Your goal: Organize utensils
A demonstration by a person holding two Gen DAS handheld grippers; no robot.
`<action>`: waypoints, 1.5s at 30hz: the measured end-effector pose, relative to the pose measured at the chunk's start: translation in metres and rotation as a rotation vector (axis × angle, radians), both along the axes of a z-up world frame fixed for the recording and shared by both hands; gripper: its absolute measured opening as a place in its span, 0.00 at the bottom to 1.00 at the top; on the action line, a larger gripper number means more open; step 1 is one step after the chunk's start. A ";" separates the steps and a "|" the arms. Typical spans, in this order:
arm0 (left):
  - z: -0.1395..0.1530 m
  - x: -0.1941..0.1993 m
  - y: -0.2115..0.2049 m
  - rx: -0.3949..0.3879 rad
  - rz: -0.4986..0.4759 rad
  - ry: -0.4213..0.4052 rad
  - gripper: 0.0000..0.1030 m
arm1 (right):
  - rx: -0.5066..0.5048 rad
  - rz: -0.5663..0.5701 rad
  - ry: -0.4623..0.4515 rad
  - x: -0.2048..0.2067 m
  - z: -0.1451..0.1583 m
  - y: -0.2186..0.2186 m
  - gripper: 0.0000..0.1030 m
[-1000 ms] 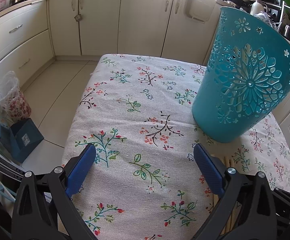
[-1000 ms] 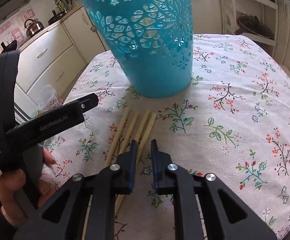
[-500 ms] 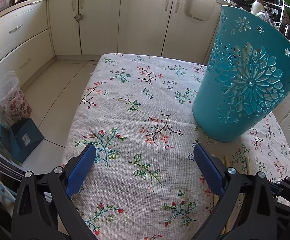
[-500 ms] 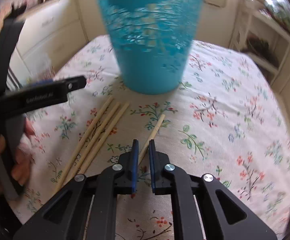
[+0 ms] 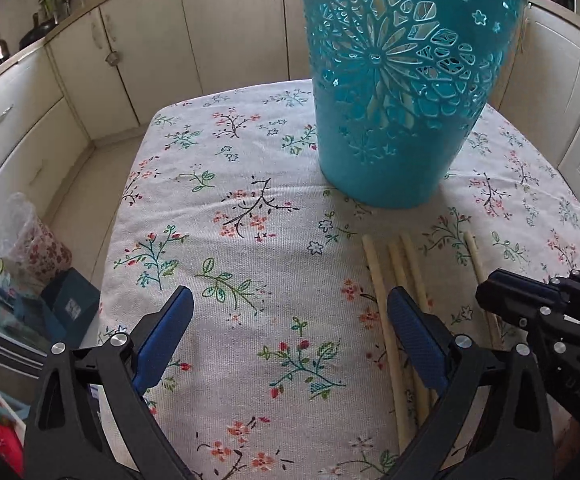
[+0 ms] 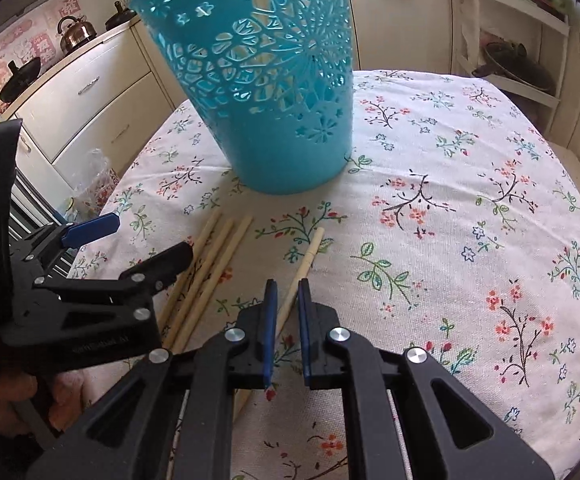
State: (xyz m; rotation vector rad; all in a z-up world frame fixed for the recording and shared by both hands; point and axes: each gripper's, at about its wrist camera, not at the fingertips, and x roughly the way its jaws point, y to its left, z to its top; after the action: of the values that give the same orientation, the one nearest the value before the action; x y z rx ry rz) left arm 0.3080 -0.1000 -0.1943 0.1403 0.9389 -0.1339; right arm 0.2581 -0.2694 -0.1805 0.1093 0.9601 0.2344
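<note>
Wooden chopstick (image 6: pixel 305 261) apparently pinched by the nearly closed right gripper (image 6: pixel 287 286); held off-centre, it could be tipped and dropped short of the teal basket (image 6: pixel 265 80). Left gripper (image 5: pixel 290 312) held wide open, empty.

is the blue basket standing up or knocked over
Upright. The blue basket stands on its narrow base on the tablecloth, open rim at the top.

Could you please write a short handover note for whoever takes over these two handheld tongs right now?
Right tongs: nearly shut around the single chopstick, which lies apart from the others on the floral tablecloth.
Left tongs: open, empty, beside the three grouped chopsticks.
Teal basket: upright just beyond the chopsticks; pale sticks show through its cut-outs.
Done: some sticks appear to be in the basket.
Left: lift the single chopstick into the basket, then the other three.
</note>
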 end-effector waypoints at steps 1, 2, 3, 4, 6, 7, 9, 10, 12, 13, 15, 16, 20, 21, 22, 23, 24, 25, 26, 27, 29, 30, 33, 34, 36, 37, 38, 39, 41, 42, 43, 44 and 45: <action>0.000 0.000 0.000 -0.001 0.005 0.005 0.91 | 0.001 0.000 0.000 0.000 0.000 0.000 0.10; 0.000 0.000 0.000 -0.002 0.006 0.009 0.91 | 0.007 0.002 0.001 0.000 -0.001 -0.001 0.12; 0.000 0.000 0.000 0.002 0.004 0.012 0.91 | 0.009 0.002 0.001 -0.003 0.001 0.000 0.12; -0.001 0.000 -0.002 0.019 0.002 0.013 0.90 | 0.006 0.002 0.000 -0.002 0.003 0.001 0.13; -0.003 -0.001 -0.004 0.033 -0.006 0.014 0.85 | 0.002 0.010 -0.007 -0.005 0.004 0.004 0.18; -0.003 -0.002 -0.005 0.032 -0.008 0.015 0.83 | 0.001 0.014 -0.011 -0.005 0.004 0.005 0.21; -0.003 -0.003 -0.006 0.025 -0.002 0.017 0.81 | -0.013 0.021 -0.019 -0.004 0.003 0.013 0.22; -0.003 -0.003 -0.005 0.018 0.002 0.018 0.81 | -0.022 0.023 -0.022 -0.004 0.003 0.015 0.23; -0.003 -0.004 -0.005 0.020 0.008 0.013 0.81 | -0.032 0.026 -0.027 -0.004 0.003 0.016 0.23; -0.003 -0.004 -0.005 0.021 0.011 0.011 0.81 | -0.034 0.027 -0.028 -0.004 0.003 0.016 0.23; -0.003 -0.004 -0.006 0.024 0.013 0.008 0.81 | -0.040 0.029 -0.030 -0.003 0.002 0.017 0.23; -0.004 -0.004 -0.006 0.024 0.013 0.007 0.81 | -0.045 0.031 -0.032 -0.004 0.002 0.018 0.22; -0.004 -0.004 -0.003 0.010 0.018 0.011 0.81 | -0.088 0.026 -0.038 -0.004 0.003 0.020 0.10; -0.004 -0.004 -0.002 0.003 0.019 0.013 0.81 | -0.094 0.021 -0.037 -0.003 0.003 0.019 0.09; -0.004 -0.004 -0.002 -0.002 0.020 0.016 0.81 | -0.096 0.021 -0.036 -0.003 0.003 0.018 0.08; -0.005 -0.003 -0.001 -0.004 0.021 0.017 0.81 | -0.117 0.020 -0.040 -0.003 0.003 0.018 0.08; -0.005 -0.003 -0.001 -0.006 0.021 0.017 0.81 | -0.144 0.018 -0.044 -0.002 0.003 0.018 0.08; -0.005 -0.003 -0.001 -0.007 0.021 0.018 0.81 | -0.177 0.017 -0.048 -0.002 0.003 0.018 0.08; -0.005 -0.003 -0.001 -0.010 0.022 0.019 0.81 | -0.199 0.017 -0.049 -0.002 0.004 0.017 0.08; -0.005 -0.003 0.000 -0.013 0.022 0.020 0.81 | -0.194 0.016 -0.042 -0.002 0.003 0.016 0.08; -0.005 -0.002 0.000 -0.016 0.023 0.021 0.81 | -0.162 0.013 -0.025 -0.002 0.004 0.007 0.08; -0.005 -0.002 0.000 -0.017 0.024 0.022 0.81 | -0.138 0.001 -0.020 -0.001 0.004 0.003 0.08; -0.005 -0.002 -0.001 -0.012 0.023 0.021 0.81 | -0.113 -0.012 -0.016 -0.001 0.005 -0.005 0.08; -0.005 -0.002 -0.002 -0.009 0.023 0.020 0.81 | -0.117 -0.010 -0.019 -0.001 0.005 -0.004 0.08; -0.005 -0.002 -0.003 -0.005 0.023 0.018 0.81 | -0.129 0.004 -0.027 -0.004 0.006 0.003 0.08; -0.005 -0.002 -0.003 -0.006 0.023 0.018 0.81 | -0.126 0.018 -0.028 -0.005 0.006 0.004 0.08; -0.005 -0.002 -0.003 -0.006 0.024 0.018 0.81 | -0.124 0.030 -0.029 -0.006 0.007 0.008 0.08; -0.005 -0.002 -0.004 -0.005 0.024 0.018 0.81 | -0.125 0.043 -0.029 -0.007 0.007 0.010 0.08; -0.004 -0.003 -0.005 0.004 0.026 0.016 0.81 | -0.126 0.043 -0.025 -0.005 0.008 0.010 0.08; -0.004 -0.003 -0.007 0.009 0.027 0.015 0.81 | -0.118 0.034 -0.023 -0.005 0.008 0.008 0.08; -0.004 -0.004 -0.008 0.010 0.028 0.015 0.81 | -0.111 0.025 -0.021 -0.005 0.008 0.006 0.08; -0.004 -0.004 -0.009 0.008 0.030 0.017 0.81 | -0.105 0.022 -0.019 -0.005 0.008 0.005 0.08; -0.004 -0.004 -0.010 0.008 0.032 0.018 0.81 | -0.102 0.020 -0.018 -0.005 0.008 0.004 0.08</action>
State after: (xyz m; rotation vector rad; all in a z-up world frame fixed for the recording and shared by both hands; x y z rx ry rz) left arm 0.3039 -0.1098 -0.1983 0.1315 0.9591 -0.1022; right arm 0.2530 -0.2653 -0.1722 0.0044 0.9539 0.2042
